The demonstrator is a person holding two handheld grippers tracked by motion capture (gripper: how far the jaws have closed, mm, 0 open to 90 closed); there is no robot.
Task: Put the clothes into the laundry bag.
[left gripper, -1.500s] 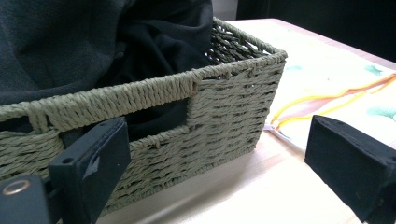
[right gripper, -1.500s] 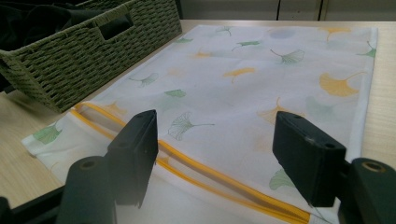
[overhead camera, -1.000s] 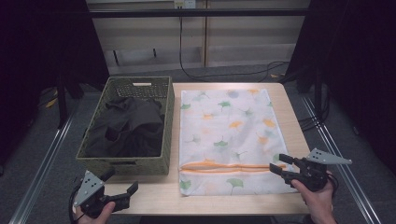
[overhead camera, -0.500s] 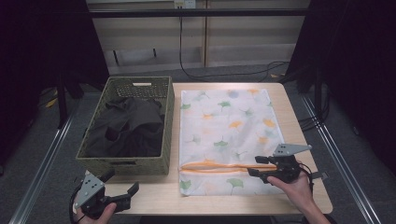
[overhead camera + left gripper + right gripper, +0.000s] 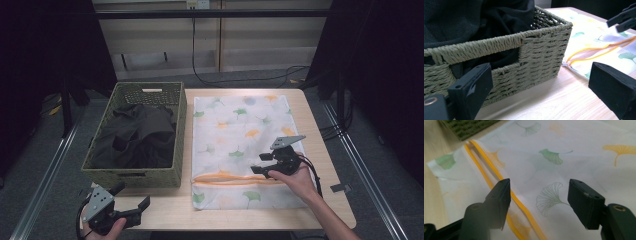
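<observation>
Moving in over the white laundry bag with ginkgo leaf print and orange zipper [image 5: 240, 145], right gripper [image 5: 262, 164] now above the zipper line [image 5: 499, 173], no longer at the bench edge.

Jaws apart, just opened a little wider, nothing between them; probably lining up to pinch the fabric beside the opening. Bag lying flat on the wooden bench [image 5: 320, 150], just beside the woven green basket [image 5: 131, 177] of dark clothes [image 5: 135, 135]. Left gripper [image 5: 132, 206] waiting at the near edge, jaws apart, empty.

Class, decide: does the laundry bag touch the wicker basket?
Apart. In the left gripper view, bare table shows between the laundry bag corner and the wicker basket.
</observation>
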